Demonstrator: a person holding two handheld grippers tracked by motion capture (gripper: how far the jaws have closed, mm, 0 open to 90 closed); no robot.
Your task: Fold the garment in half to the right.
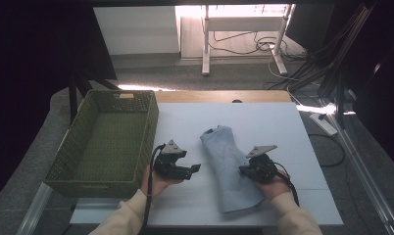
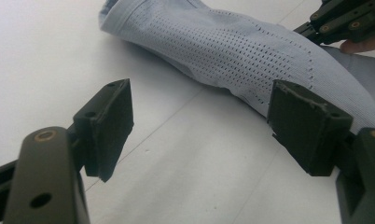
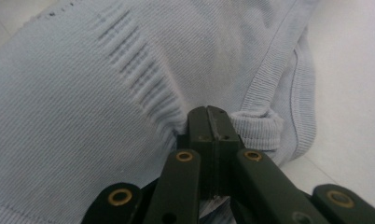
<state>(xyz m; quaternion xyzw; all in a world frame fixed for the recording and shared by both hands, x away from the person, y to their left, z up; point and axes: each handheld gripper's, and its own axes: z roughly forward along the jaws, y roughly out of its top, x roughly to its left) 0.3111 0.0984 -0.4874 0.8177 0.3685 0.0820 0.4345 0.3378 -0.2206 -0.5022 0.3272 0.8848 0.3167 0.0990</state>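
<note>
Beyond my claws, the white surface (image 1: 263, 122) ends in a strip of bare wood (image 1: 219, 96) at its far edge. Past that lies grey carpet (image 1: 185, 76). Farther off, a white desk frame (image 1: 244, 29) stands in bright light, with loose cables (image 1: 244, 46) curled on the floor beneath it. Ahead and to my right, a white power strip (image 1: 324, 123) lies on the floor beside dark cables. The room's left and right sides are in deep shadow.

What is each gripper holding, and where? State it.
The right gripper is shut on the light blue garment, pinching a fold at its right edge. The left gripper is open, holding nothing.
</note>
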